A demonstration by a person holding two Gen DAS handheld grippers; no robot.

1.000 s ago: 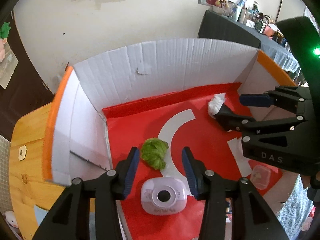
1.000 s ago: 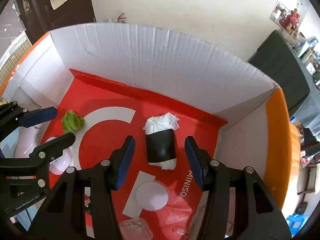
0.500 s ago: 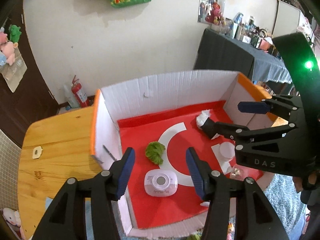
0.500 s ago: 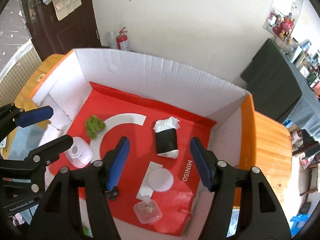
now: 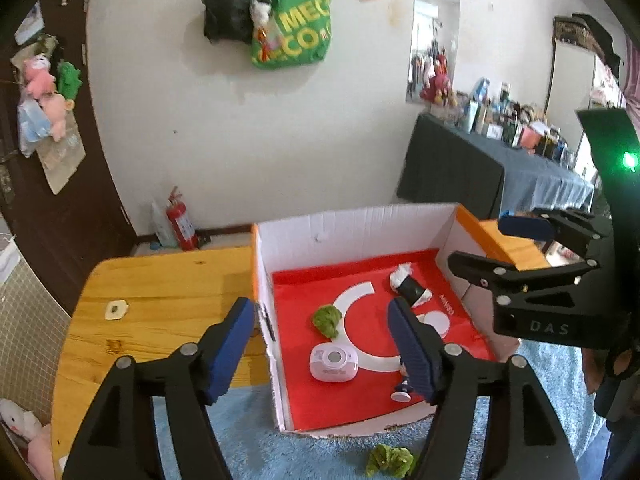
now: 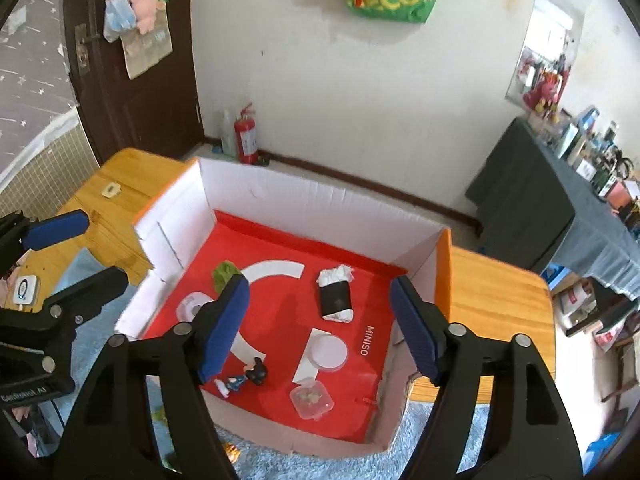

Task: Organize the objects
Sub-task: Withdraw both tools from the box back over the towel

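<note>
An open cardboard box (image 5: 352, 224) (image 6: 320, 208) with a red liner stands on a blue rug. Inside lie a green leafy ball (image 5: 327, 319) (image 6: 224, 274), a white round device (image 5: 334, 363) (image 6: 192, 307), a black roll stuffed with white tissue (image 5: 408, 286) (image 6: 335, 294), a small dark figurine (image 6: 244, 378), a white disc (image 6: 328, 352) and a clear lidded tub (image 6: 311, 398). My left gripper (image 5: 322, 350) is open and empty, high above the box's near left wall. My right gripper (image 6: 318, 326) is open and empty, high above the box; it also shows in the left wrist view (image 5: 516, 248).
A second green leafy ball (image 5: 390, 460) lies on the rug in front of the box. Wooden table tops (image 5: 160, 300) (image 6: 500, 312) flank the box. A red fire extinguisher (image 6: 246, 136) stands by the far wall. A dark-clothed table (image 5: 480, 168) with clutter is at the right.
Both grippers have risen and pulled back from inside the box, still open and empty. The whole box and the room now show. The objects in the box have not moved.
</note>
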